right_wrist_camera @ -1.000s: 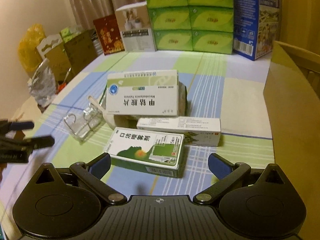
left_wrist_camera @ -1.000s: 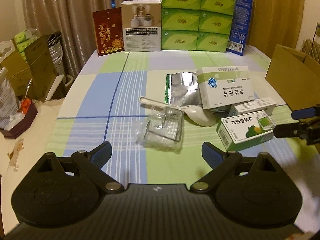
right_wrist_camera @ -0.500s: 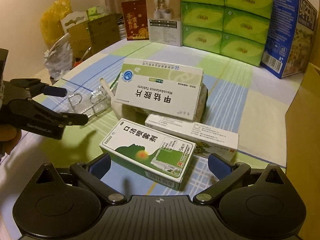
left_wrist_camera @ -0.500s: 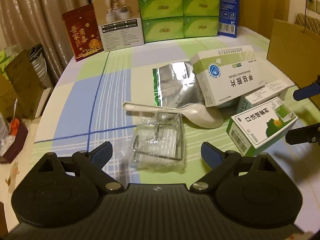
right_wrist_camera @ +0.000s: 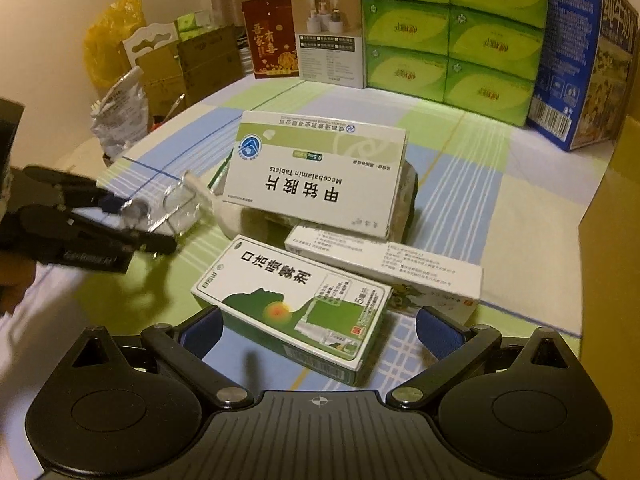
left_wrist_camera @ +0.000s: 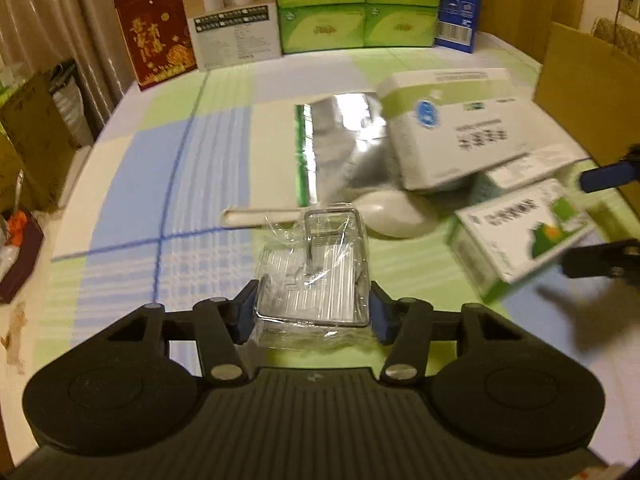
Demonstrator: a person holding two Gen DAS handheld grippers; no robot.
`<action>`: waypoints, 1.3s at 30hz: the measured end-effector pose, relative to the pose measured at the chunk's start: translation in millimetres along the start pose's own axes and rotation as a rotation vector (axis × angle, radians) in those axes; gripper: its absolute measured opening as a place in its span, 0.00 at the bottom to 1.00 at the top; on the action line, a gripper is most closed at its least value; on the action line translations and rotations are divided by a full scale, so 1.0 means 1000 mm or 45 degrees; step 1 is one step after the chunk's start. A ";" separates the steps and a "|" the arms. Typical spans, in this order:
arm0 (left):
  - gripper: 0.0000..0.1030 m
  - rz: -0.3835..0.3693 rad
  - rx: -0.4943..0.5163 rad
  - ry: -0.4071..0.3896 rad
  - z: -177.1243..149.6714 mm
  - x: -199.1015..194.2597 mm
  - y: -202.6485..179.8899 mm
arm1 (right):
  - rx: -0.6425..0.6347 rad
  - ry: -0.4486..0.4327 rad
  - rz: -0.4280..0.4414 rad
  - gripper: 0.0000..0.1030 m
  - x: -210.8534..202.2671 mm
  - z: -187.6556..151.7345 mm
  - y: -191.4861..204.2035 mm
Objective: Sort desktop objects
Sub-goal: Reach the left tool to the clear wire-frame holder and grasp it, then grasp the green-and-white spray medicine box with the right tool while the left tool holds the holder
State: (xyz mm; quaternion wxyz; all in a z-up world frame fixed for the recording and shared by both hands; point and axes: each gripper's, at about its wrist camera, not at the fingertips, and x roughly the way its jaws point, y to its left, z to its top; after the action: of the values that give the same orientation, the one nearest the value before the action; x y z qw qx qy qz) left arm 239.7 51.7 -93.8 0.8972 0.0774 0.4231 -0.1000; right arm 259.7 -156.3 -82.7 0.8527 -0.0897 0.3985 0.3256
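A tabletop [left_wrist_camera: 168, 152] under a blue, green and cream checked cloth fills both views, with a tan cardboard box [left_wrist_camera: 580, 92] at its 3 o'clock edge and a wall of green tissue packs [right_wrist_camera: 452, 28] stacked at 12 o'clock. Near the centre lies a crinkled silver foil pouch [left_wrist_camera: 340, 148], and a large white-and-green tablet carton [right_wrist_camera: 320, 176] rests tilted on top of it. At about 4 o'clock from that carton sit a long narrow white box [right_wrist_camera: 384, 264] and – just in front of it – a green-and-white spray box [right_wrist_camera: 296, 312], which lies between the widely spread fingers of the right claw [right_wrist_camera: 318, 330], neither pad touching it. A white plastic spoon [left_wrist_camera: 384, 216] lies at 6 o'clock of the pouch. The left claw [left_wrist_camera: 312, 312] has narrowed onto a clear plastic-wrapped packet with a metal wire frame [left_wrist_camera: 316, 276] – both blue pads press against its sides, low over the cloth.
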 end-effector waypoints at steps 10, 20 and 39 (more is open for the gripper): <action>0.48 -0.024 0.024 0.056 -0.025 -0.031 -0.022 | 0.047 0.064 0.198 0.97 -0.010 -0.005 0.016; 0.48 -0.017 -0.097 0.040 -0.041 -0.051 -0.010 | -0.133 0.018 0.125 0.97 -0.021 -0.004 0.040; 0.48 -0.044 -0.134 0.025 -0.036 -0.045 -0.019 | -0.094 0.192 0.034 0.53 0.009 -0.014 0.038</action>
State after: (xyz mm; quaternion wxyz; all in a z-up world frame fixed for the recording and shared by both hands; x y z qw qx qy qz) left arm 180.0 46.6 -82.4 0.8939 0.0238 0.4379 -0.0925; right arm 231.9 -128.6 -94.4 0.8121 -0.1400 0.4503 0.3437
